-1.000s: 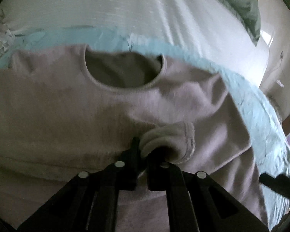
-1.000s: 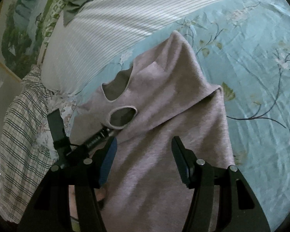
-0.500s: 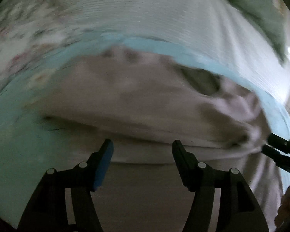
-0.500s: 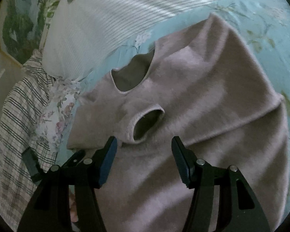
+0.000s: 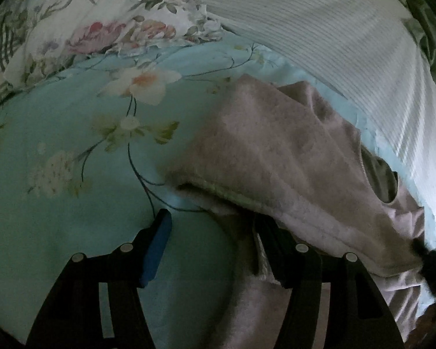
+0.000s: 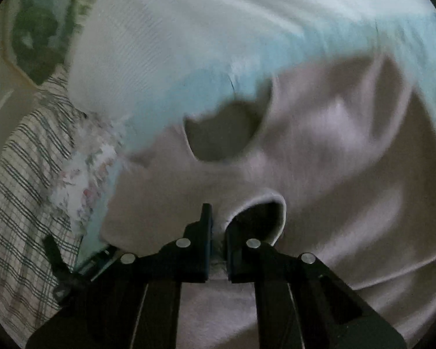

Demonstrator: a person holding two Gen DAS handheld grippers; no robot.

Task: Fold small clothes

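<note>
So we've got the mauve fleece top (image 5: 279,151) folded over itself; right gripper (image 6: 218,232) pinches its cuff, left gripper (image 5: 215,226) spread wide.

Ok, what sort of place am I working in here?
Most likely a bedroom, on a made bed: the pinkish sweater lies on a light blue floral bedsheet, with a white ribbed pillow and a floral pillow beyond it.

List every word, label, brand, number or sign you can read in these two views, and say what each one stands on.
None: no readable text shows in either view.
The pinkish top shows no tag or print.
The blue sheet and the pillow carry only flower patterns.
The white striped bedding and the checked cloth show only lines.
The right wrist view is blurred.
</note>
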